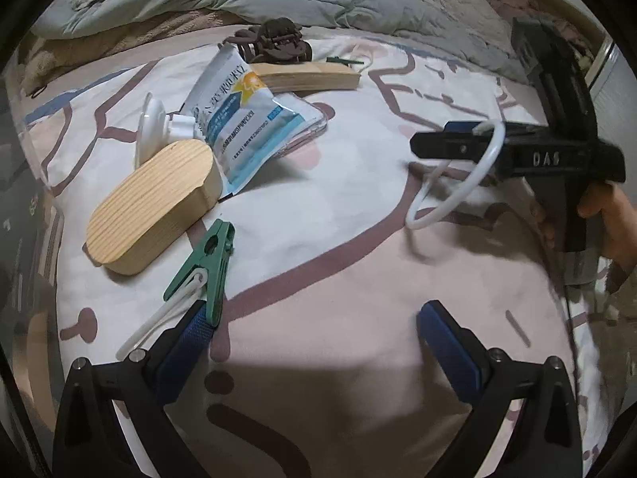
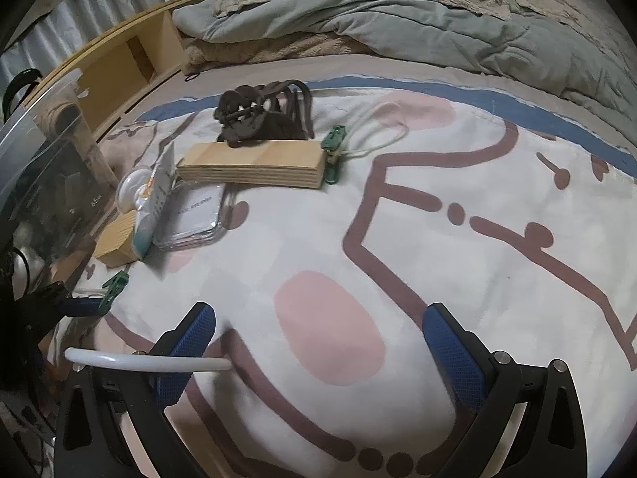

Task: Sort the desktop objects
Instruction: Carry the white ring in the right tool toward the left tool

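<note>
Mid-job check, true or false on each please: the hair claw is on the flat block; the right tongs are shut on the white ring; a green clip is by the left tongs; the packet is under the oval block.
1. The brown hair claw sits on the flat wooden block. True.
2. The right tongs are shut on the white ring. False: they are open, and the ring hangs looped over one finger.
3. A green clip lies at the left tongs. True, by their left fingertip.
4. The blue-and-white packet lies under the oval wooden block. False: it rests against the block, not beneath it.
</note>
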